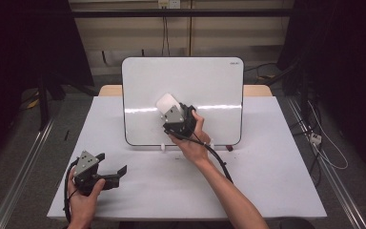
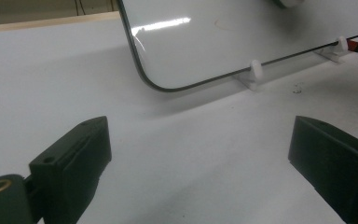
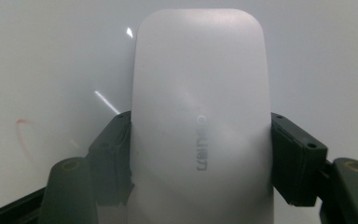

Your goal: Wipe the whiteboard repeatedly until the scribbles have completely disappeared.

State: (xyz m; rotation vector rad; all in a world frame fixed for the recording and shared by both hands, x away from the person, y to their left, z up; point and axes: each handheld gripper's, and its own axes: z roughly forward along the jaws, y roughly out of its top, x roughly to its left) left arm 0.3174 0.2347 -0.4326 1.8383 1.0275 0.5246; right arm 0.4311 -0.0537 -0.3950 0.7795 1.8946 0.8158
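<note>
The right claw (image 1: pixel 169 112) grips a smooth white rounded eraser block (image 3: pixel 200 116) by its long sides, seemingly pressed against the upright glossy white board (image 1: pixel 209 81) near its middle, well clear of the dark rim. The left claw (image 1: pixel 112 167) rests open on the white worktop (image 1: pixel 267 181), with bare surface ahead up to the board's lower edge.

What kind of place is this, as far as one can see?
Probably a lab or recording studio rather than a home: a white-covered table holding one whiteboard on stands, dark curtains at both sides, and cables loose on the floor.

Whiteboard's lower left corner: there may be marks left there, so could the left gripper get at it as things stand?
Probably yes: the left gripper sits open on the table, with bare surface between it and the whiteboard.
</note>
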